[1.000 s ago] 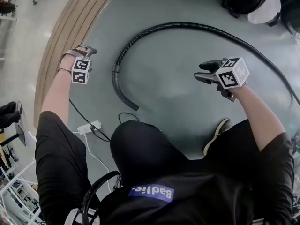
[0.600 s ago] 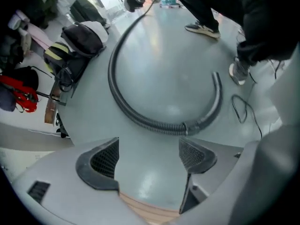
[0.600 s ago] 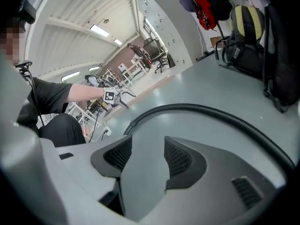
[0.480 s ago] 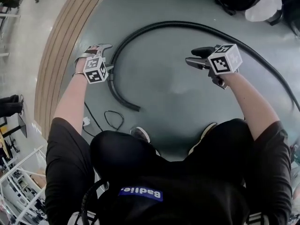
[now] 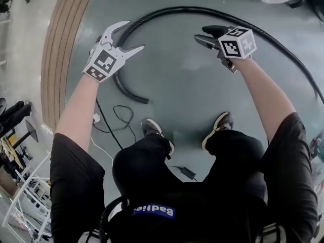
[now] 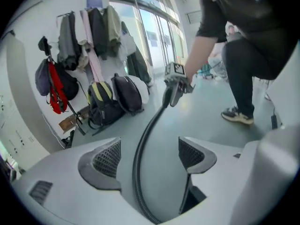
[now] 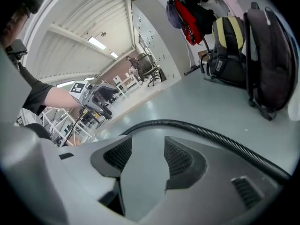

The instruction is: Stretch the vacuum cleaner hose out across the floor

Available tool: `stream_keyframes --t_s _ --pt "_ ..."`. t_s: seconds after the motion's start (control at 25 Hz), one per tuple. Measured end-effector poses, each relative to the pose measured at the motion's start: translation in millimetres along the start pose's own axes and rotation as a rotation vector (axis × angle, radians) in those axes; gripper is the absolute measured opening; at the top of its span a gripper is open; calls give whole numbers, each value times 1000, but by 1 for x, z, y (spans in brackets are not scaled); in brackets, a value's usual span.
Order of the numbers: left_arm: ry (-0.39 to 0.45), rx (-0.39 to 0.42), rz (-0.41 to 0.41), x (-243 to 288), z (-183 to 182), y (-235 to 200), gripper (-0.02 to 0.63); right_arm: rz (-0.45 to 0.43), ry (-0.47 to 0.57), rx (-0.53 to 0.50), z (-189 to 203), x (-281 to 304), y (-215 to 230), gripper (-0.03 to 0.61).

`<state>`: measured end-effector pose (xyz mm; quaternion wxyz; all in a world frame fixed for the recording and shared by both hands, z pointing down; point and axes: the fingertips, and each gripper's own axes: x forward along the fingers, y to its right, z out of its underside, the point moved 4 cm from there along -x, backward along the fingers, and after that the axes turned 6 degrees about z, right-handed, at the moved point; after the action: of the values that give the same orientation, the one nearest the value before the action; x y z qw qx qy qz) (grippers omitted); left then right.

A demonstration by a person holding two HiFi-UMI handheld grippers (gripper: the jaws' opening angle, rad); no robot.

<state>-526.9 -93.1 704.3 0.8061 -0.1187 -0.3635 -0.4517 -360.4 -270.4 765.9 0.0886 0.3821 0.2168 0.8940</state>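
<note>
The black ribbed vacuum hose (image 5: 177, 9) lies on the grey-green floor in a wide arc, from its end near my left foot up and round to the right edge. My left gripper (image 5: 134, 35), white-jawed, hangs open over the hose's left bend. In the left gripper view the hose (image 6: 140, 158) runs between the spread jaws of my left gripper (image 6: 150, 156), touching neither pad. My right gripper (image 5: 200, 33), dark-jawed, hovers open just below the top of the arc. In the right gripper view the hose (image 7: 187, 125) lies beyond my right gripper (image 7: 147, 156), which holds nothing.
A strip of wooden flooring (image 5: 61, 49) curves along the left. A thin black cable (image 5: 114, 118) and a white plug lie by my left shoe (image 5: 152, 128). Backpacks (image 6: 112, 97) and hung coats stand against the far wall.
My left gripper has swung forward and right over the hose, and its jaws now stand wide apart. The right gripper has drifted forward and left. My feet have stepped closer to the hose.
</note>
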Motion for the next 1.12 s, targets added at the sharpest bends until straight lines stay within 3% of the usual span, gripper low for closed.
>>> stream_keyframes --t_s 0.16,0.28,0.4,0.52,0.76,0.96,1.12 --pt "187 -96 -34 -73 -66 -7 388 3 74 7 -38 -31 -45 216" --pt "357 -239 -77 -129 -122 4 388 -4 141 80 -61 -75 -88 216" --pt "501 -382 -62 -182 -187 46 387 -12 241 212 -73 -146 -144 216" --pt "543 -457 -4 -230 -255 93 386 51 294 302 -74 -237 -192 216" --pt "566 -423 51 -331 -414 146 379 183 330 403 -70 -425 -285 216" --pt "704 -301 112 -401 -555 183 376 246 422 306 -76 -561 -381 216" --pt "813 -245 263 -448 -617 249 372 396 543 279 -61 -645 -473 216"
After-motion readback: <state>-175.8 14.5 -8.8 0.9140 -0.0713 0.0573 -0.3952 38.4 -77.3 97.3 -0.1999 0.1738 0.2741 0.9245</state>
